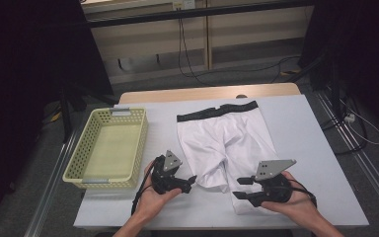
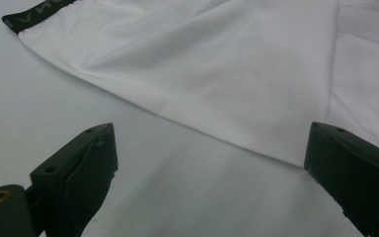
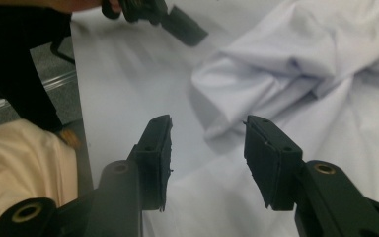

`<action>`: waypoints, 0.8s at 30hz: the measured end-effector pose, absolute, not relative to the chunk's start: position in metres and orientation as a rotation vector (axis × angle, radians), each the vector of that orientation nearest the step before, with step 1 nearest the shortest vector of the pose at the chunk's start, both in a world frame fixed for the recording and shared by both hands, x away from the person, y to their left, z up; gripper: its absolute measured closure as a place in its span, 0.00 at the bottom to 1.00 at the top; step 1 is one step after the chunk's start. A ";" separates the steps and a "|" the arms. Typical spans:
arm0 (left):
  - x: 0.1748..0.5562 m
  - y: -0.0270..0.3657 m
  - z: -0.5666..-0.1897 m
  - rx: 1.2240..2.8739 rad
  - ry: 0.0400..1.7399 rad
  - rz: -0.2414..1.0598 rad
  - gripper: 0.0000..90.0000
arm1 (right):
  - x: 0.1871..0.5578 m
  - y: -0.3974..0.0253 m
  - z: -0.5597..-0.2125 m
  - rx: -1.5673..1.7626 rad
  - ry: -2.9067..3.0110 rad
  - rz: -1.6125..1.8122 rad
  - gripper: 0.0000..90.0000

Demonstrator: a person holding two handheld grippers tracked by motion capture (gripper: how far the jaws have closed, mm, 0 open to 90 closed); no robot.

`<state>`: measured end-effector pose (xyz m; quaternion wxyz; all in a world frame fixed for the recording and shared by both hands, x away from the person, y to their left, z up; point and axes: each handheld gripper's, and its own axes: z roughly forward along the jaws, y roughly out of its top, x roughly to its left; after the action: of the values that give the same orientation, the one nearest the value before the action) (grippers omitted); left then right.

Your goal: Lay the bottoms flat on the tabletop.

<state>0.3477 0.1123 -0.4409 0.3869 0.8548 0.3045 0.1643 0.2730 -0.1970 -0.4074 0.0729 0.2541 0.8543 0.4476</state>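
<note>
High view above the desk's (image 1: 301, 128) 6 o'clock edge, facing forward and down, far off, left gripper view low and close over the white shorts (image 2: 217, 64), right gripper view close, sharing the shorts' leg hems.

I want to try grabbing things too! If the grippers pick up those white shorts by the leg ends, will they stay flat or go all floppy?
Probably floppy: the white shorts already lie in soft folds and wrinkles. They look thin, so likely light, and would sag between the left gripper and the right gripper. Pushed, the smooth fabric would probably bunch up rather than slide whole.
</note>
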 end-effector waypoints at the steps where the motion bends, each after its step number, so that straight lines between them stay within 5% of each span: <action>1: 0.348 0.113 -0.441 2.176 0.778 0.420 0.07 | 0.274 -0.194 -0.406 0.750 2.561 1.337 0.60; 15: 0.348 0.112 -0.441 2.183 0.780 0.437 0.07 | 0.307 -0.157 -0.444 0.756 2.629 1.115 0.62; 20: 0.347 0.113 -0.440 2.172 0.781 0.442 0.07 | 0.306 -0.151 -0.443 0.764 2.578 1.065 0.95; 24: 0.348 0.114 -0.439 2.162 0.790 0.448 0.07 | 0.298 -0.145 -0.437 0.746 2.606 1.129 1.00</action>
<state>0.3480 0.1141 -0.4395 0.3877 0.8498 0.3106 0.1760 0.2981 -0.1448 -0.4367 0.1022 0.2527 0.8828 0.3825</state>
